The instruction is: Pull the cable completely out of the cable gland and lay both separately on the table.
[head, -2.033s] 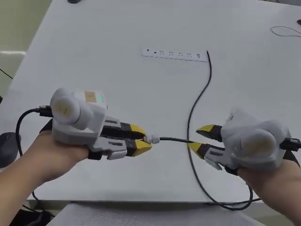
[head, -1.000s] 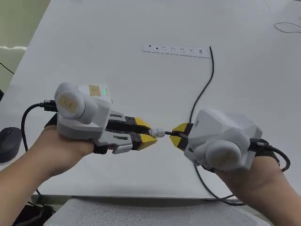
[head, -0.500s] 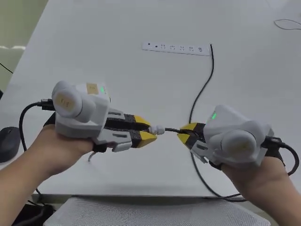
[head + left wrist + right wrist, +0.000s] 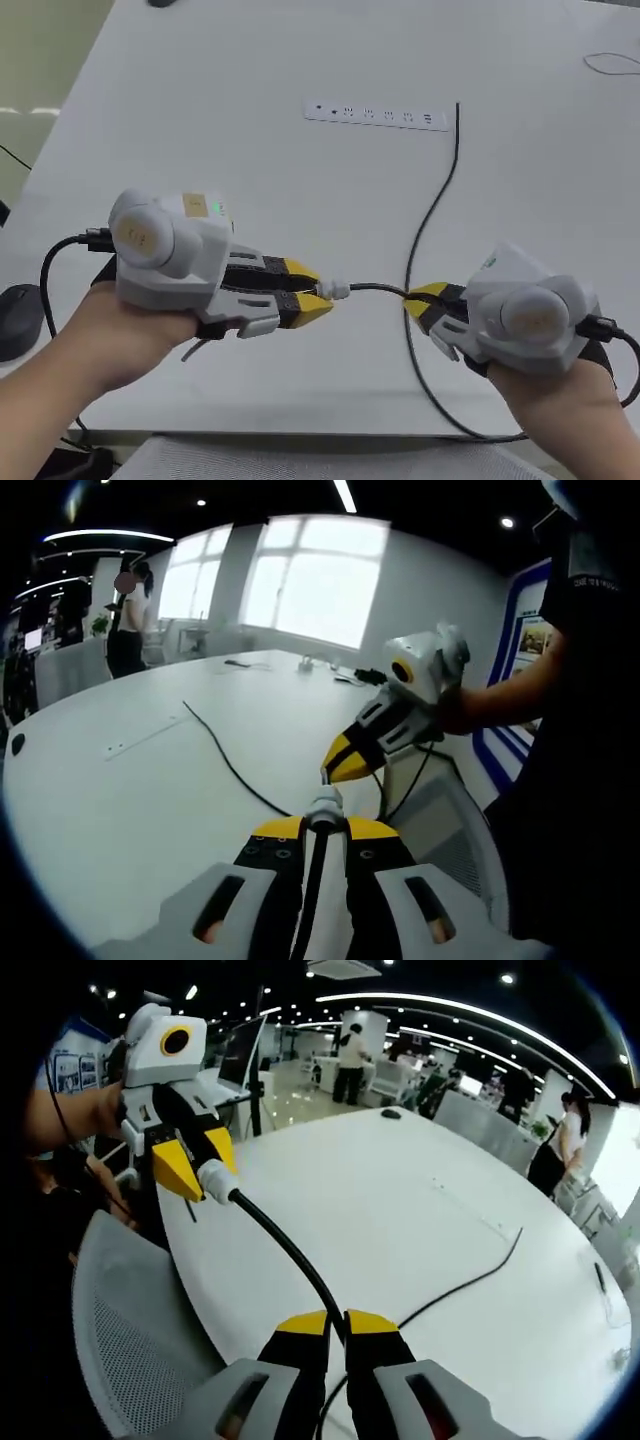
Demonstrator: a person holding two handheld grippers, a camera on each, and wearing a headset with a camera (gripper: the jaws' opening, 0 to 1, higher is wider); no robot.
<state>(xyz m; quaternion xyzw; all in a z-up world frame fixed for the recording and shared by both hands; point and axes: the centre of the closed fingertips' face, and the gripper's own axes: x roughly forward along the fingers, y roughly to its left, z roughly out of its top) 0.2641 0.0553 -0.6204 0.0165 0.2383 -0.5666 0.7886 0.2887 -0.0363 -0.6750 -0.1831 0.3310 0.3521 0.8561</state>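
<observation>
My left gripper (image 4: 318, 288) is shut on the white cable gland (image 4: 335, 291), whose tip pokes out past the yellow fingertips (image 4: 322, 805). A black cable (image 4: 375, 290) runs from the gland to my right gripper (image 4: 422, 298), which is shut on it a short way off. In the right gripper view the cable (image 4: 285, 1250) stretches from the yellow jaws up to the gland (image 4: 216, 1182) held by the left gripper (image 4: 190, 1165). In the left gripper view the right gripper (image 4: 345, 758) faces mine. Both are held above the table's near edge.
A white power strip (image 4: 377, 116) lies further back on the white table (image 4: 250, 150), with its black cord (image 4: 437, 205) curving down toward the front edge. A dark mouse (image 4: 15, 320) sits off to the left. People stand in the room beyond.
The right gripper closed in toward the gland, took hold of the cable, and has since drawn back to the right, leaving more cable between the two grippers. The left gripper stayed about in place.
</observation>
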